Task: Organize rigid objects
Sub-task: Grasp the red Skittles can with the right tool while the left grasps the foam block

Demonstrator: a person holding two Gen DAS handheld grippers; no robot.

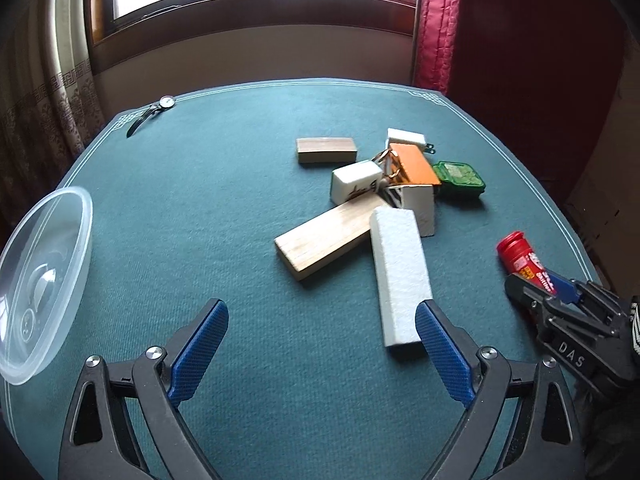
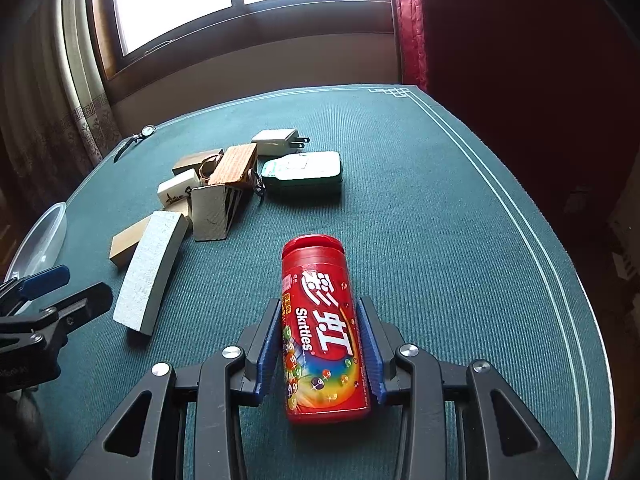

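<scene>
1. The right gripper (image 2: 319, 344) was clamped on a red cylindrical Skittles candy canister (image 2: 320, 332), its blue pads pressed against both sides of the canister, whose cap pointed up the frame toward the window.
2. The left gripper (image 1: 322, 354) stood wide apart over the green felt-covered table (image 1: 200, 208), holding nothing; its right-hand pad sat just beside the near end of a long white foam block (image 1: 400, 276).
3. In the right wrist view, the whole right half of the table was bare felt out to the white border lines, giving broad open room there.
4. In the left wrist view, the lower left and centre of the frame were open felt between the gripper and a clear plastic bowl (image 1: 38, 280) overhanging the table's left edge.
5. A pile crowded the middle: the foam block lay across a pale wooden plank (image 1: 320, 240), beside a white box with an orange top (image 1: 414, 184), a white mahjong tile (image 1: 356, 182), and some metal rings (image 1: 386, 162) that could not be made out clearly.
6. Behind these lay a dark wooden block (image 1: 326, 150), a white plug adapter (image 1: 406, 138) and a green tin (image 1: 458, 176).
7. A wristwatch (image 1: 154, 114) lay at the upper left corner, well apart from the rest.
</scene>
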